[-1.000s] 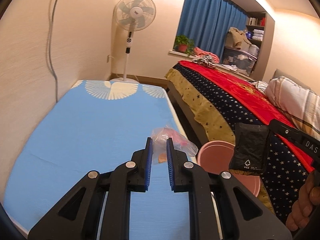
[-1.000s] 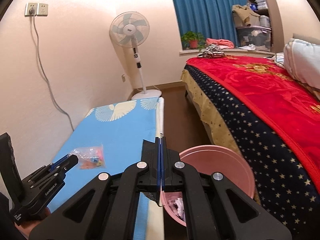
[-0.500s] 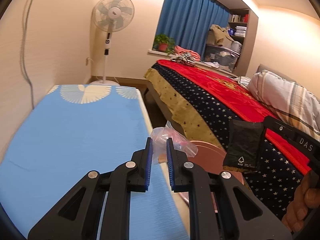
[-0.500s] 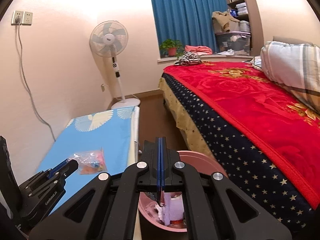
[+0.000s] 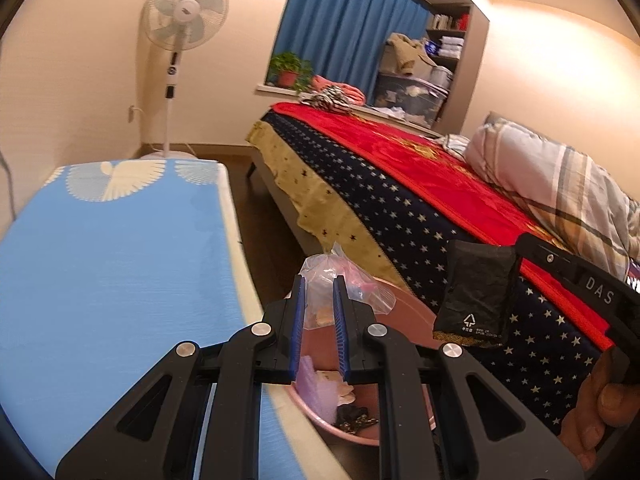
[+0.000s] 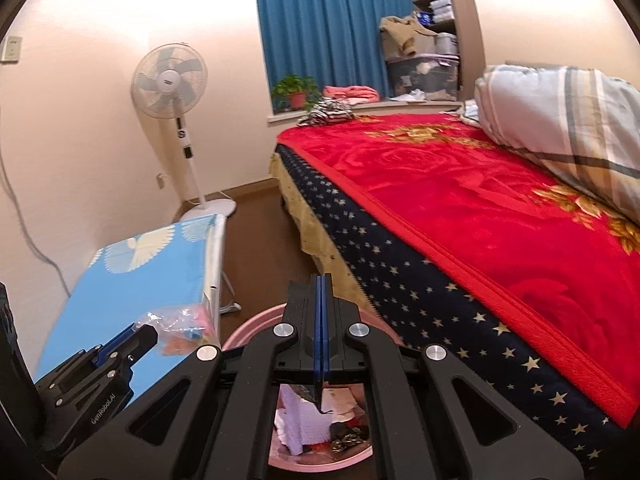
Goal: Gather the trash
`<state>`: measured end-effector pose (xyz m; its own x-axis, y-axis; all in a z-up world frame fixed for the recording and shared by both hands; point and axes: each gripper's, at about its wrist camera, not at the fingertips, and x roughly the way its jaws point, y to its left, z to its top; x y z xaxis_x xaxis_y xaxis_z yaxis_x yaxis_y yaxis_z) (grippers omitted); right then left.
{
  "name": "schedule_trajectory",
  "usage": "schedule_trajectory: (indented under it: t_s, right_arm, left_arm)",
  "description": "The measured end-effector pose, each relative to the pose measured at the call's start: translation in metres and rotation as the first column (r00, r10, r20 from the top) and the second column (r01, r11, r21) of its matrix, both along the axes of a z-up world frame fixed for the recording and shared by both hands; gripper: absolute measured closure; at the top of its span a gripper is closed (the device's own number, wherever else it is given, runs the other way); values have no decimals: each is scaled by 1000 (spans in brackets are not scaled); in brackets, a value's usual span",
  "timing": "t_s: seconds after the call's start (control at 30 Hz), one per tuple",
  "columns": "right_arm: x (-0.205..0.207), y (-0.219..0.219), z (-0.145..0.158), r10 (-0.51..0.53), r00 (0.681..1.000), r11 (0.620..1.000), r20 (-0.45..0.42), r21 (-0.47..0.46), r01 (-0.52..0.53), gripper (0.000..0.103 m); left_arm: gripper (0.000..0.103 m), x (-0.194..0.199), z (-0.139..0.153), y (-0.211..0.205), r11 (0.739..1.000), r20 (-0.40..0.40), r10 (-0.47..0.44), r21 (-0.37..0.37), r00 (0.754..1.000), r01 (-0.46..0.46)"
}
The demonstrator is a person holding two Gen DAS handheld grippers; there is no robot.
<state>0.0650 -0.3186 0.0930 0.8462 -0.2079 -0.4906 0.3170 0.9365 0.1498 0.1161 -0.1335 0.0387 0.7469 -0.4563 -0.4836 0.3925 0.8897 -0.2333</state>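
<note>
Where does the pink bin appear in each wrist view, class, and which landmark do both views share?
Left wrist view: the pink bin sits low and centre-right, mostly behind the left gripper.
Right wrist view: its rim shows bottom centre, behind the right gripper, with trash inside.
Shared landmark: the white standing fan by the far wall.

Your left gripper covers the lower half of the clear plastic bag, and the coloured bits inside it are too blurred to name. From your right wrist view, the black arms hide most of the pink basin, so you see only scraps of its contents. The black packet pinched by your right gripper shows there only as a thin dark edge; its small print is illegible. Your hand is cut off at the frame edge.
</note>
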Motion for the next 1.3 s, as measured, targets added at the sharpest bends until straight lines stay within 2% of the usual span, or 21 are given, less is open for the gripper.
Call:
schedule_trajectory:
  t_s: [0.4,0.67,0.7,0.73,0.8,0.83,0.87,1.0,1.1,1.13,1.3]
  right_arm:
    - [17,-10,-17,-30,999,999,-31,12,30,103]
    - [17,-14,-19,-49,998,999,-35,13,50,102]
    - [17,-14,-19,-56,997,998,-43,8,57,100]
    - [16,-15,-19,-67,996,998,-51,6,67,98]
    - [14,-15,-18,-93,993,996,-68,2,93,75]
    - [11,-14,-16,-105,993,994,-59,0,105,44]
    - [6,-11,-11,-110,993,994,-39,-4,110,33]
    - [1,9,1,-45,999,998,-15,-51,44,29]
    - [-6,24,8,-8,1000,996,3,-86,9,19]
    - [-9,27,9,4,1000,997,9,-83,-4,15]
    - [-24,38,15,35,999,998,34,-58,-33,5]
  left_arm:
    - [89,16,-20,-19,999,-46,-29,21,999,30]
    - [88,19,-19,-27,998,-52,-64,19,997,65]
    - [83,19,-19,-28,997,-53,-67,21,996,69]
    - [73,20,-20,-28,997,-60,-72,21,996,73]
    - [59,19,-18,-23,998,-58,-60,20,997,61]
    - [57,18,-15,-20,999,-52,-48,23,997,49]
    - [57,17,-14,-17,999,-48,-42,26,998,43]
    - [43,6,-1,1,999,-12,5,45,1000,-4]
    - [33,-6,8,16,997,19,55,59,998,-56]
    - [27,-9,11,21,995,28,75,64,997,-76]
    - [14,-31,21,52,978,73,180,95,981,-187]
